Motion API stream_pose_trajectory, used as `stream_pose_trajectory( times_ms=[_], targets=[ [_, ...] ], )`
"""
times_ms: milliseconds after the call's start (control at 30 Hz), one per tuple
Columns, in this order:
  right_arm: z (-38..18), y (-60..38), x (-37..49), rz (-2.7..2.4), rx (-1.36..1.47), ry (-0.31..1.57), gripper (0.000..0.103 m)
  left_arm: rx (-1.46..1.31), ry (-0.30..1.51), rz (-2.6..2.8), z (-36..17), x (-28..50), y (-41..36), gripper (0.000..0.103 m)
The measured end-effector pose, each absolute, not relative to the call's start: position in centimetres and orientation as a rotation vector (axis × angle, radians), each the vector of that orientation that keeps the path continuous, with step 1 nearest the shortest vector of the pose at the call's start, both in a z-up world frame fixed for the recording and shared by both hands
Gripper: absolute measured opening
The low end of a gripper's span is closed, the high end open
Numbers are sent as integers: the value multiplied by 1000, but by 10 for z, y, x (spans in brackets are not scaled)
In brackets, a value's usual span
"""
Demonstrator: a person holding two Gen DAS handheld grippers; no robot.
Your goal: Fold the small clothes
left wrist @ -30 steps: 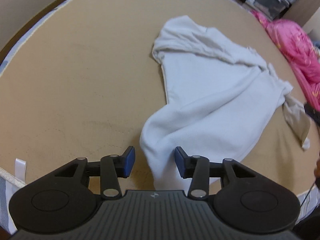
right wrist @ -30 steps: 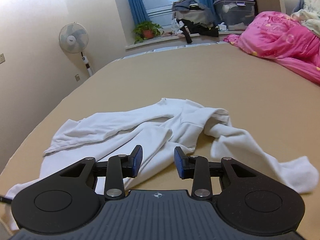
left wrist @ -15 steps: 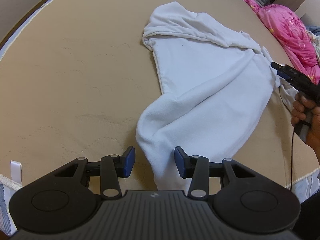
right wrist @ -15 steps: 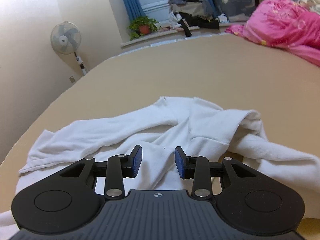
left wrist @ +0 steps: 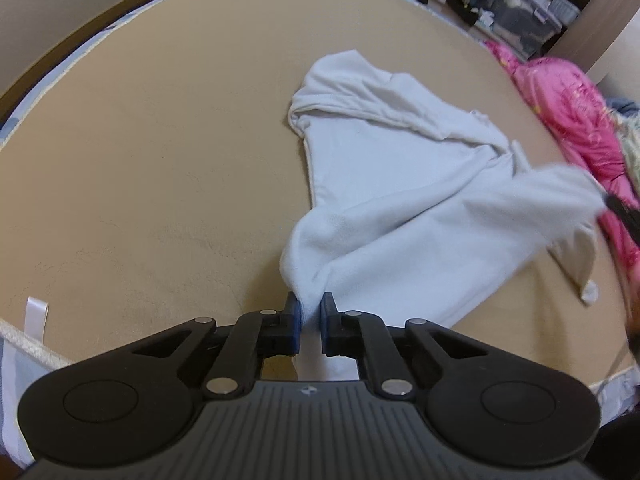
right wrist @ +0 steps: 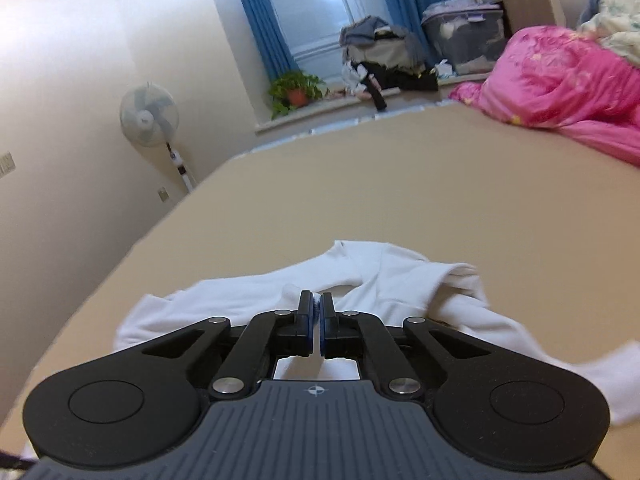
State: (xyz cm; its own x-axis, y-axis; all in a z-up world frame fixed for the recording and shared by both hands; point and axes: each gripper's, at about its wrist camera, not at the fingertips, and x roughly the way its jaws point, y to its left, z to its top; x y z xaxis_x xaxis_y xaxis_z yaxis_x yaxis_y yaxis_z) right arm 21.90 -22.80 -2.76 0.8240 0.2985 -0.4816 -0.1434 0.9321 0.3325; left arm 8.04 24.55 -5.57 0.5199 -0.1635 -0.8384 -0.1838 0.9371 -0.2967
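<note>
Left gripper (left wrist: 310,307) and right gripper (right wrist: 316,307) each pinch the white garment (left wrist: 400,200) (rumpled)

A wide tan bed surface (right wrist: 400,200) is filling the room's middle. Cream walls (right wrist: 60,120) are rising on the left, where 1 standing fan (right wrist: 149,115) is sitting. Blue curtains (right wrist: 256,32) are framing a bright window (right wrist: 316,12), a potted plant (right wrist: 296,90) is resting on the sill, and pink bedding (right wrist: 560,80) is lying at right.
</note>
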Motion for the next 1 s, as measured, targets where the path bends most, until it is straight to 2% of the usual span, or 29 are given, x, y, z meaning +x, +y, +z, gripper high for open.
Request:
stream_pose_trajectory(
  times_ms=[233,367,533,633,667,767,800,867,1000],
  targets=[
    [0,-297,75,74,384,563,1,-316,1066,-92,-53,46,229,8],
    [-12,-328,14,-13,416,604,1,-216,1071,-165,-54,18,213,0],
    [-48,-351,-13,-135,394,770,0,-229,1110,-151,-64,8,222,0],
    [-77,-361,-5,-170,421,928,0,-285,1120,-132,-68,16,229,7],
    [-80,-360,-2,-172,426,930,3,-303,1129,-126,-70,19,229,11],
    [-74,-346,10,-148,372,880,4,-329,1154,-132,-74,26,224,19],
    [-72,-341,17,-112,367,870,12,-334,1166,-143,-76,28,218,27],
    [-73,-330,32,-56,361,869,25,-320,1192,-155,-83,32,206,35],
    [-85,-309,66,-25,318,899,29,-254,1253,-131,-99,37,182,35]
  ],
)
